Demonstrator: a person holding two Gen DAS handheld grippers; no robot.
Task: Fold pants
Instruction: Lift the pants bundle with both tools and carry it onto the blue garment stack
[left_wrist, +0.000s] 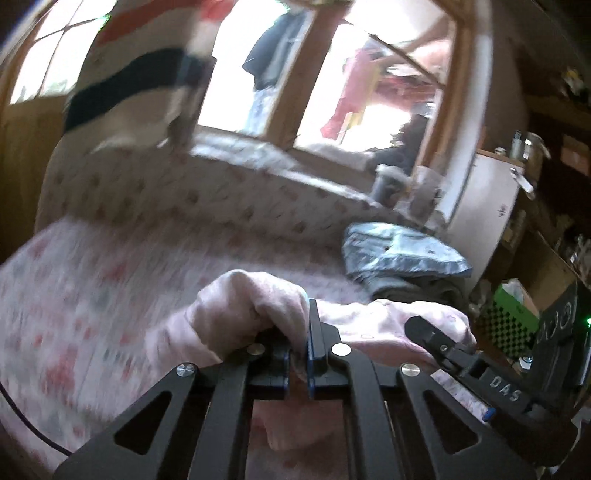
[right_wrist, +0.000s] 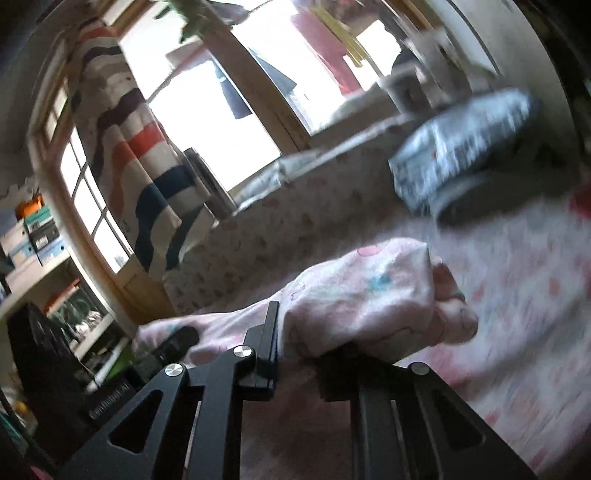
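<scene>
The pink pants (left_wrist: 255, 306) are pinched by the left gripper (left_wrist: 299, 354) at lower centre of the left view, a bunch of cloth pressed between its closed, blue-edged jaws. The same garment stretches to the right of that frame, where the right gripper (left_wrist: 439, 339) is seen gripping it. In the right view, the right gripper (right_wrist: 295, 343) is closed on a thick wad of the pants (right_wrist: 369, 295) at lower centre. The pants are held above a pink floral bedspread (left_wrist: 85, 295), which is blurred. A folded blue-grey garment (left_wrist: 399, 251) is seen at centre right of the left view, lying on the bedspread. A striped curtain (right_wrist: 140, 155) hangs at the window in the upper left of the right view.
</scene>
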